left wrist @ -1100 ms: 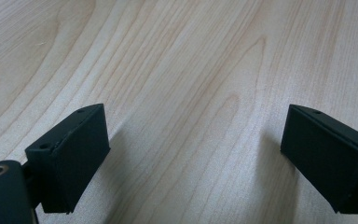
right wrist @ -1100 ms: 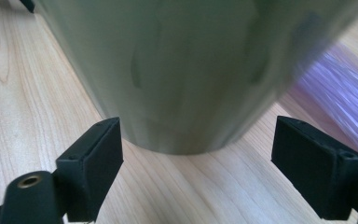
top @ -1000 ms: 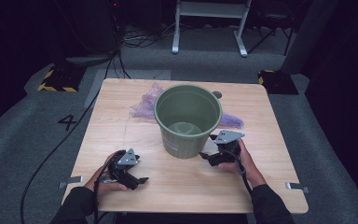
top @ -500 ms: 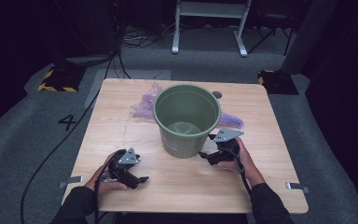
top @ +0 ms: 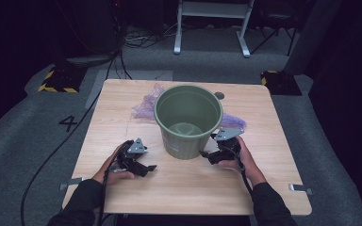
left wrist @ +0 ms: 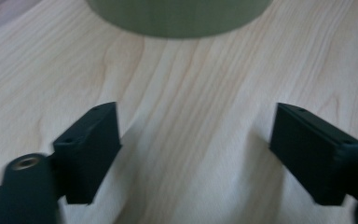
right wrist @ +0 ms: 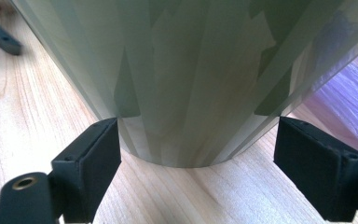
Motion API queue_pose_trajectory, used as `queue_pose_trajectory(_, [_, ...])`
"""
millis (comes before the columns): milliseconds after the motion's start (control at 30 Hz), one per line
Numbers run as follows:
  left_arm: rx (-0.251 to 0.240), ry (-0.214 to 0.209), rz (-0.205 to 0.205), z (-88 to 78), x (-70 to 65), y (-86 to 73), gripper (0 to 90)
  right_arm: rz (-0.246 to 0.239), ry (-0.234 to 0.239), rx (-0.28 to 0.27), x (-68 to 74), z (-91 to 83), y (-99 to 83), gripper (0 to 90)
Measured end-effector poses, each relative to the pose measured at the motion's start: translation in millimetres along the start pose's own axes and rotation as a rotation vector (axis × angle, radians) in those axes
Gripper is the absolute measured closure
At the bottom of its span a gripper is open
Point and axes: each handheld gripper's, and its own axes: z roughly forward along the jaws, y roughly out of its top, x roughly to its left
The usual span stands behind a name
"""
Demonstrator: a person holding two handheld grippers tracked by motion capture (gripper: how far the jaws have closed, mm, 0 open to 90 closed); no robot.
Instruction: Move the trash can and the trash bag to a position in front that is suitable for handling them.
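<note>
A green plastic bucket [top: 188, 120] stands upright and empty in the middle of the wooden table [top: 273, 122]. A crumpled purple plastic bag [top: 146, 101] lies behind it and pokes out at its right. My left gripper [top: 147, 166] lies low on the table, left of the bucket and apart from it. Its jaws are open and have just been closing slightly, with bare wood between them and the bucket's base [left wrist: 177, 18] ahead. My right gripper [top: 207, 154] is open at the bucket's right side, with the bucket wall [right wrist: 191, 70] close in front of its jaws.
Purple bag [right wrist: 349, 93] lies to the right in the right gripper view. Grey carpet surrounds the table, with a painted 4 [top: 69, 123], cables, yellow-black striped blocks [top: 56, 80] and a metal stand [top: 212, 23] behind. The near half of the tabletop is bare wood.
My left hand has slid forward and to the right, toward the bucket. The right hand and the bucket have stayed where they were.
</note>
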Motion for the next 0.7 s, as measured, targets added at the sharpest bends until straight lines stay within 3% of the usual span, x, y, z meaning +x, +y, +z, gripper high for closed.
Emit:
queue_pose_trajectory(33, [-0.002, 0.01, -0.018, 5.6, 3.1, 5.5, 15.4, 0.002, 0.004, -0.002, -0.3, 1.2, 0.7, 14.8])
queue_pose_trajectory(233, [-0.016, 0.009, -0.023, 17.3, 5.2, 17.7, 16.4, -0.004, -0.006, -0.005, -0.2, 3.9, 2.0, 15.4])
queue_pose_trajectory(367, [-0.059, 0.043, -0.024, 24.4, 5.1, 26.5, 19.8, 0.001, -0.018, -0.001, -0.9, 4.8, 1.7, 15.7])
queue_pose_trajectory(467, [-0.066, 0.037, -0.037, 28.9, 5.1, 33.8, 20.0, 0.009, -0.019, -0.004, -2.0, 3.7, 1.0, 16.4])
queue_pose_trajectory(500, [-0.089, 0.044, -0.051, 29.3, 6.7, 38.3, 20.1, 0.012, -0.027, -0.002, -3.4, 1.3, -0.1, 19.1])
queue_pose_trajectory(600, [-0.092, 0.037, -0.066, 31.0, 8.1, 41.7, 18.4, 0.016, -0.036, -0.001, -6.6, -5.4, -3.0, 18.4])
queue_pose_trajectory(700, [-0.099, 0.039, -0.085, 35.3, 8.9, 44.0, 18.2, 0.047, -0.065, -0.019, -21.0, -29.8, -13.4, 18.2])
